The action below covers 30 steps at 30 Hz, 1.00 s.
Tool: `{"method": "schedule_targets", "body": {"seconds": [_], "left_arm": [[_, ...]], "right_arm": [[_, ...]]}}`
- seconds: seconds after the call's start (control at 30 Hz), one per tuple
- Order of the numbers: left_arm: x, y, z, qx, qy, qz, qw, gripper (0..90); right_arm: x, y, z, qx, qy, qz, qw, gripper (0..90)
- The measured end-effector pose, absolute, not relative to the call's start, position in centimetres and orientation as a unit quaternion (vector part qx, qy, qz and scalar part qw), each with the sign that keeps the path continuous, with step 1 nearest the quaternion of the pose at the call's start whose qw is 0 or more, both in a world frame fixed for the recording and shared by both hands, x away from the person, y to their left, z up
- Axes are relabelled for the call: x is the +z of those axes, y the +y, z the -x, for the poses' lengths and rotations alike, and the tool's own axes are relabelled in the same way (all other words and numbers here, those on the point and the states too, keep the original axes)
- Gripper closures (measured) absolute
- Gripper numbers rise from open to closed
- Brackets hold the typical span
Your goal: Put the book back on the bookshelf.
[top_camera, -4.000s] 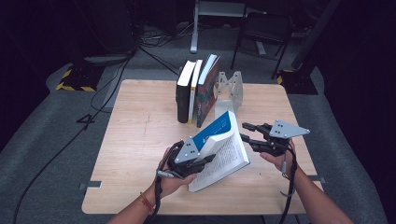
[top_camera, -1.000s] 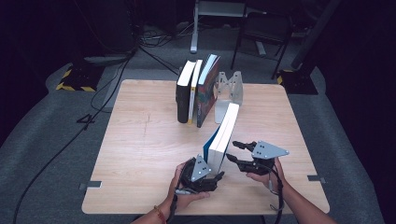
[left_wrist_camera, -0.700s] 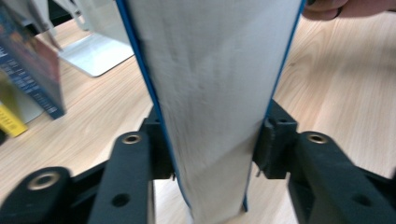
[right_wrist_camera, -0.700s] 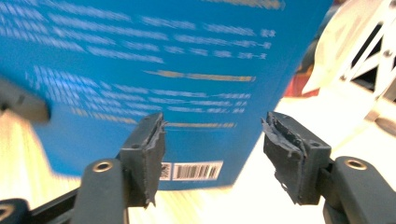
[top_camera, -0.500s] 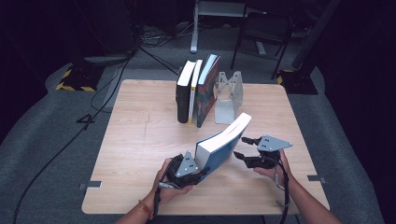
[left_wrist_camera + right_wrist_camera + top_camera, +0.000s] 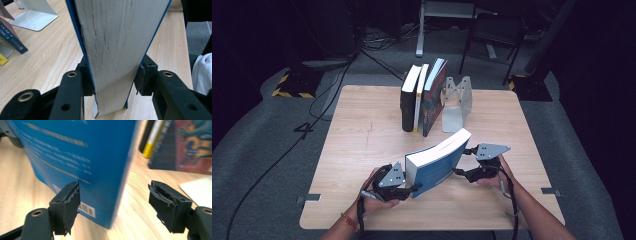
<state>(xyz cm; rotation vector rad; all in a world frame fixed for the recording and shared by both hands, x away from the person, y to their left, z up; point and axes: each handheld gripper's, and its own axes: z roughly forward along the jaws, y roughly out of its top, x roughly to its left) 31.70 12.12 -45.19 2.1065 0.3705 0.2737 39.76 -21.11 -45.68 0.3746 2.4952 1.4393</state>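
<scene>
Left tool [image 6: 408, 189] was clamped on the blue book's [image 6: 437, 162] near end; its long axis ran toward the right tool [image 6: 462, 161], whose jaws had just been opening, empty.

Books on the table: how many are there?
4. Three stand upright beside the metal bookend: a black book, a white-yellow book, a red book. The blue book is in the left tool.

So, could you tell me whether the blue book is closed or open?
Closed: the blue book has its covers flat against the page block, clamped by the left tongs.
</scene>
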Motion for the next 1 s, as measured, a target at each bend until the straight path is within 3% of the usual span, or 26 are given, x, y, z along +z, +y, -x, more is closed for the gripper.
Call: {"method": "schedule_targets", "body": {"seconds": [0.23, 0.43, 0.53, 0.8, 0.93, 1.0], "left_arm": [[-45.2, 12.5, -31.7, 0.126, 0.169, -0.857, 0.47, 54.1], [-44.6, 13.2, -31.8, 0.145, 0.196, -0.841, 0.483, 40.4], [-44.3, 13.5, -31.7, 0.15, 0.2, -0.835, 0.49, 39.5], [-43.7, 13.7, -31.5, 0.151, 0.2, -0.828, 0.502, 36.9], [-43.9, 13.3, -31.6, 0.155, 0.204, -0.825, 0.503, 34.9], [-43.9, 13.0, -31.6, 0.157, 0.205, -0.824, 0.504, 33.0]], "right_arm": [[-45.1, -20.2, -39.3, 0.497, 0.855, -0.101, 0.109, 34.5], [-44.6, -21.4, -38.9, 0.496, 0.859, -0.084, 0.094, 47.0], [-44.1, -21.9, -37.9, 0.481, 0.871, -0.052, 0.088, 50.7], [-40.9, -21.1, -35.7, 0.528, 0.845, -0.022, 0.082, 52.1], [-38.5, -19.2, -34.6, 0.538, 0.836, -0.02, 0.104, 51.7], [-37.9, -19.1, -34.3, 0.554, 0.826, -0.025, 0.094, 56.7]]}}
